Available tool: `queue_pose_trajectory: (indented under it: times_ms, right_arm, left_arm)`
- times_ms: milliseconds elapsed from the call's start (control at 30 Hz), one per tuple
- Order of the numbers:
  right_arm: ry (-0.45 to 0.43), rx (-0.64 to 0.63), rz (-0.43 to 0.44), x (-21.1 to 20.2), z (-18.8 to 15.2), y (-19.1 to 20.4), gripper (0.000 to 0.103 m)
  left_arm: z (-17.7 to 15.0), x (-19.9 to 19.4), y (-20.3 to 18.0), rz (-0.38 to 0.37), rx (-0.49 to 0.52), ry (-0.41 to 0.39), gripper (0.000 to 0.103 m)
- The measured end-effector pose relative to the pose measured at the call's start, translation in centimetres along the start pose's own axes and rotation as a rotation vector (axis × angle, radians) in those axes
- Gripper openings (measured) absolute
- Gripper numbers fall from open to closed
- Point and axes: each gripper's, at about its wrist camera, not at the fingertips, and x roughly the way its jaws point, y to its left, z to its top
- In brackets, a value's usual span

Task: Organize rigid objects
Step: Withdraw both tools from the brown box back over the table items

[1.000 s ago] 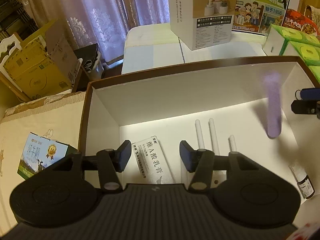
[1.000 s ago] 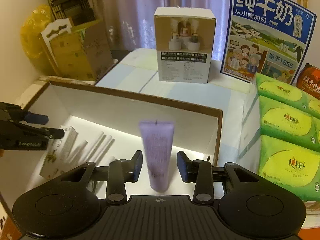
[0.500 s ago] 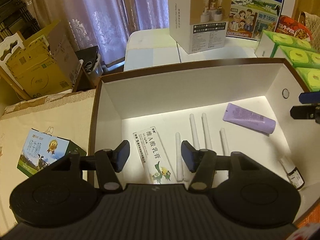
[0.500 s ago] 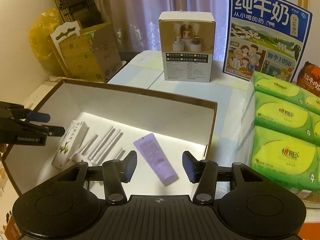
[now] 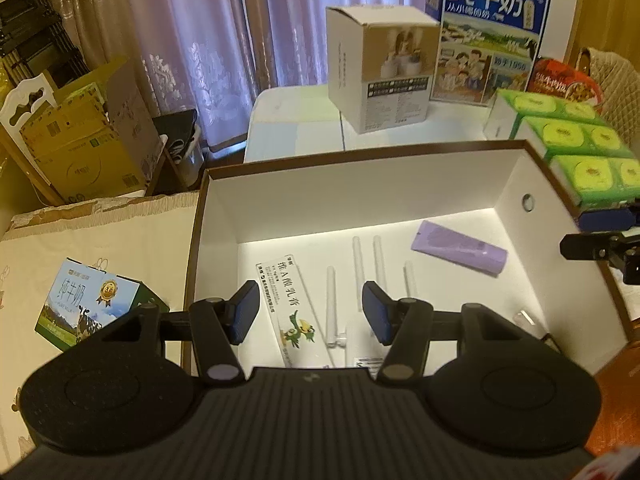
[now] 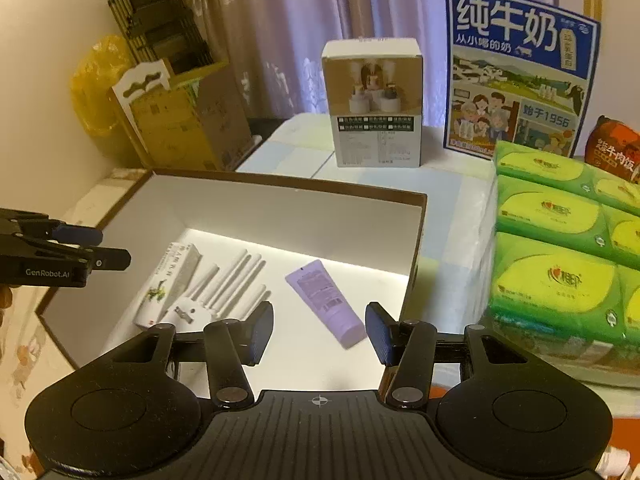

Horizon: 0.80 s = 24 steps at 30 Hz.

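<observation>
Left wrist view: left gripper (image 5: 310,312) low in the frame, spread wide, nothing between the pads; beyond it, the white-lined box (image 5: 360,196) filling the middle of the frame; on its floor, just past the pads, a long ointment carton (image 5: 290,304) lying flat; to the right of that, several thin white sticks (image 5: 366,264) side by side; further right, toward the right wall, a purple tube (image 5: 460,252) lying on its side, well apart from this gripper; a small bottle (image 5: 524,318) barely visible at lower right, partly hidden; at the right edge, the tip of the right gripper (image 5: 588,246), above the box's right rim; left of the box, a milk carton (image 5: 84,304) on the cloth-covered table (image 5: 100,240).

Right wrist view: right gripper (image 6: 320,334) at the bottom, likewise spread and empty; purple tube (image 6: 326,300) lying at a slant just ahead, cap end nearest and close to the right pad but apart from it; sticks (image 6: 236,284) and ointment carton (image 6: 172,284) toward the left of the box (image 6: 280,184); left gripper (image 6: 100,248) entering from the left edge; green tissue packs (image 6: 560,248) stacked on the right.

Probably light, smooth and a little yielding, that tube; best pinched across the firmer body near the cap, gently, to avoid slipping or squeezing.
</observation>
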Motion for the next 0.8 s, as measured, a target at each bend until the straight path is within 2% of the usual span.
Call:
queue_pose_trajectory:
  times_ms: [333,600,800]
  right_arm:
    - [-0.07,0.061,0.065,-5.6,-2.2,-0.4,0.049]
    - [-0.099,0.104,0.083,-10.1,-4.9,-1.2,0.049]
    - [-0.118,0.124,0.079,-13.2,-7.2,-1.9,0.05]
  left_arm:
    - [-2.1,-5.2,-2.0,-0.026,-0.037,-0.052,0.053]
    - [-4.7,-8.9,-4.2,-0.063,-0.102,-0.076,0.053]
    - [-6.7,-11.0,-7.2,-0.102,-0.115,-0.088,0.053]
